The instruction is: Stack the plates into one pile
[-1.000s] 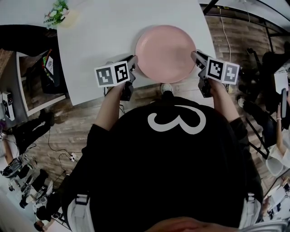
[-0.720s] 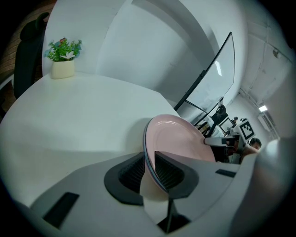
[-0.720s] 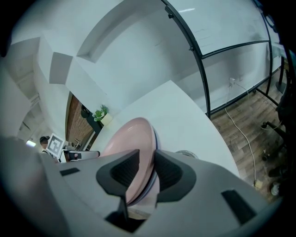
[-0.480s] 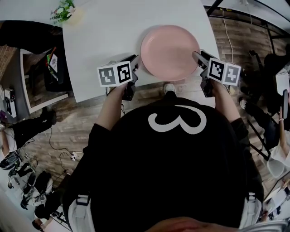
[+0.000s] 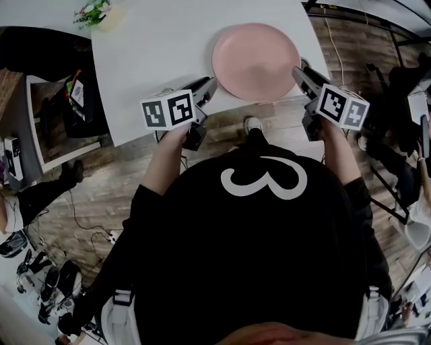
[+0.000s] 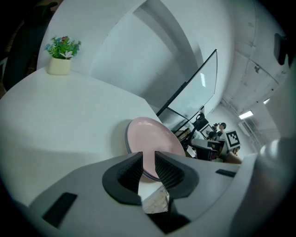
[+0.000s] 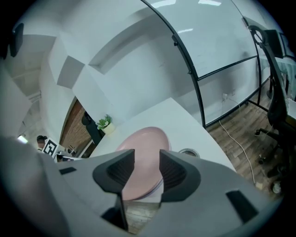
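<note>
A pink plate (image 5: 256, 60) lies on the white table (image 5: 155, 54) close to its near edge. In the left gripper view the pink plate (image 6: 152, 139) rests on another plate whose greyish rim shows under it. My left gripper (image 5: 209, 86) sits just off the plate's left near rim. Its jaws (image 6: 148, 157) stand a narrow gap apart with nothing between them. My right gripper (image 5: 300, 71) is beside the plate's right rim. Its jaws (image 7: 147, 159) are opening and hold nothing, and the pink plate (image 7: 141, 157) lies beyond them.
A small potted plant (image 5: 94, 12) stands at the table's far left corner. A round metal cap (image 7: 187, 152) is set in the tabletop right of the plates. Wooden floor, cables, chairs and a glass partition surround the table.
Both grippers have come back from the plate's rim toward the table's near edge, the left one farther. The plate stays lying on the table.
</note>
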`<state>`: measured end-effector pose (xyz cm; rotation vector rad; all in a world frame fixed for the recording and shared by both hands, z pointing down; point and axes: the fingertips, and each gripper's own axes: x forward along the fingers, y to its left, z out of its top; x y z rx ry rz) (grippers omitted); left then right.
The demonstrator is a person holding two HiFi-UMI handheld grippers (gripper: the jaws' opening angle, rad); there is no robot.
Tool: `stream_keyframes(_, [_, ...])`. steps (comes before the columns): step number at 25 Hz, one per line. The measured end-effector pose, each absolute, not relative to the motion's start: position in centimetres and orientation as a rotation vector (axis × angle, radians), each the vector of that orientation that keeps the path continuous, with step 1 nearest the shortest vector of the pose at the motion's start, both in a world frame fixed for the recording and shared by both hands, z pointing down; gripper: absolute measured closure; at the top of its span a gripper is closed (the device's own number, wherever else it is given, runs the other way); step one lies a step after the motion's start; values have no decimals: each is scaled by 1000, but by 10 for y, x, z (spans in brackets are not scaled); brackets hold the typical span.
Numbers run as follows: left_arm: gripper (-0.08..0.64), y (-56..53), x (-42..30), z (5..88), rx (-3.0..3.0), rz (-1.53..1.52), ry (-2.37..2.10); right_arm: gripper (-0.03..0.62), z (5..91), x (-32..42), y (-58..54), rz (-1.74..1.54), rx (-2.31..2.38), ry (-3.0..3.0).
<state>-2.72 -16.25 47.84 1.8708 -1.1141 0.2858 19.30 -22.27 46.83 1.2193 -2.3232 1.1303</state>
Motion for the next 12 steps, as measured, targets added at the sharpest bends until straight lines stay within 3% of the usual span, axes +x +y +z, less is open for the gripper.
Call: stream_keyframes(12, [489, -87, -28, 397, 2114, 188, -961, 426, 415, 146, -109, 1177, 1182, -2512])
